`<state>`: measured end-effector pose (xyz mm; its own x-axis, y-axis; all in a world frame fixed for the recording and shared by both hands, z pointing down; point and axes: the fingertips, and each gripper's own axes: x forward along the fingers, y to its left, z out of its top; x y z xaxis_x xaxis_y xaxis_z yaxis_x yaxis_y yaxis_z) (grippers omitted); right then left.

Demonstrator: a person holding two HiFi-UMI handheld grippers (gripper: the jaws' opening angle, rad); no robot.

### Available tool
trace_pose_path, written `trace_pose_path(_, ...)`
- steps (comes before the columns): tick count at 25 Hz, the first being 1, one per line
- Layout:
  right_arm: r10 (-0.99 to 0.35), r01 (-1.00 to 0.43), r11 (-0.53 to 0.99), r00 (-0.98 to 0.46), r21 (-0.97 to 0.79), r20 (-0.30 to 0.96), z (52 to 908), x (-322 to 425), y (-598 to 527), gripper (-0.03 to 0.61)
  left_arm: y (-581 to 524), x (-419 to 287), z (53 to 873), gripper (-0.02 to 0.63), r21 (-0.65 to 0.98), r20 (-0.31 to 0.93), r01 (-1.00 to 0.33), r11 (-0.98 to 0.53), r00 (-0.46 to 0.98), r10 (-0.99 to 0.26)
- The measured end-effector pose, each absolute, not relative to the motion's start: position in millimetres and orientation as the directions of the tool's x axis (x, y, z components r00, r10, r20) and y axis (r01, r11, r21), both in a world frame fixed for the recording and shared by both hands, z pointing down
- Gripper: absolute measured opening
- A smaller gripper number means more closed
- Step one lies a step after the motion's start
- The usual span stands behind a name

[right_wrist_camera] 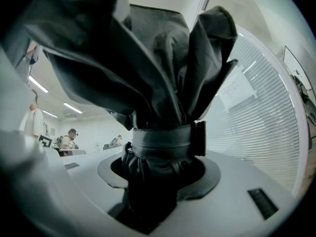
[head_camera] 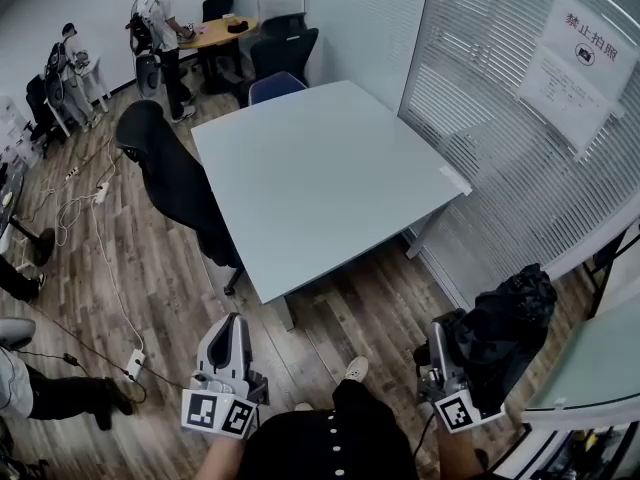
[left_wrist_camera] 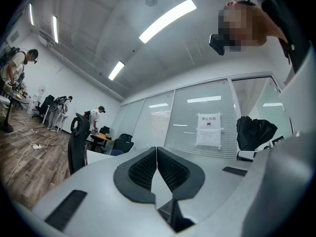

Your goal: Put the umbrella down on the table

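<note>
**A:** Where do things stand?

**B:** The table point(head_camera: 320, 178) lies ahead of both grippers and well apart from them. A black office chair point(head_camera: 175, 178) stands ahead and to the left of the left gripper point(head_camera: 232, 328), against the table's edge. The folded umbrella point(right_wrist_camera: 148, 83) stands up out of the right gripper point(head_camera: 447, 360). Its jaws are clamped on the bunched fabric just below the strap point(right_wrist_camera: 163, 139).

**A:** And the left one?

**B:** Its jaws are pressed together with nothing between them.

**A:** How should the umbrella go down?

**B:** My judgement is to carry it well past the near edge and lower it until the fabric bears on the tabletop. Then tip it so its length lies flat, and part the jaws only after that. The loose folds above the strap look floppy, so a release from height would likely let it roll or slump toward the edge.
</note>
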<state>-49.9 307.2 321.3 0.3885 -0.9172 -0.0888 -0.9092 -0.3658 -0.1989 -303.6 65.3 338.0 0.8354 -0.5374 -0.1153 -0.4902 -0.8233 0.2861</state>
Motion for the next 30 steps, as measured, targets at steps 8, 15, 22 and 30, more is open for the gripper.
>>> trace_pose_path(8, -0.915, -0.909, -0.368, 0.392, -0.197, -0.098, 313.8, -9.3, 288.7, 0.241, 44.6, -260.5, 331.5, 0.017, 0.280, -0.126, -0.482, -0.830, 0.839, -0.529)
trace_pose_path(15, -0.916, -0.911, -0.363, 0.387, -0.195, -0.105, 307.1, 26.8, 274.3, 0.241, 31.3, -224.1, 325.0, 0.017, 0.274, -0.132, -0.479, -0.834, 0.840, -0.526)
trace_pose_path(22, -0.923, -0.917, -0.343, 0.370, -0.202, -0.111, 302.5, 66.5, 259.3, 0.241, 23.3, -186.7, 322.5, 0.017, 0.272, -0.124, -0.494, -0.826, 0.833, -0.539)
trace_pose_path(30, -0.935, -0.925, -0.311, 0.339, -0.217, -0.104, 308.8, 121.2, 244.5, 0.241, 15.2, -142.0, 321.5, 0.017, 0.264, -0.116, -0.532, -0.805, 0.810, -0.574)
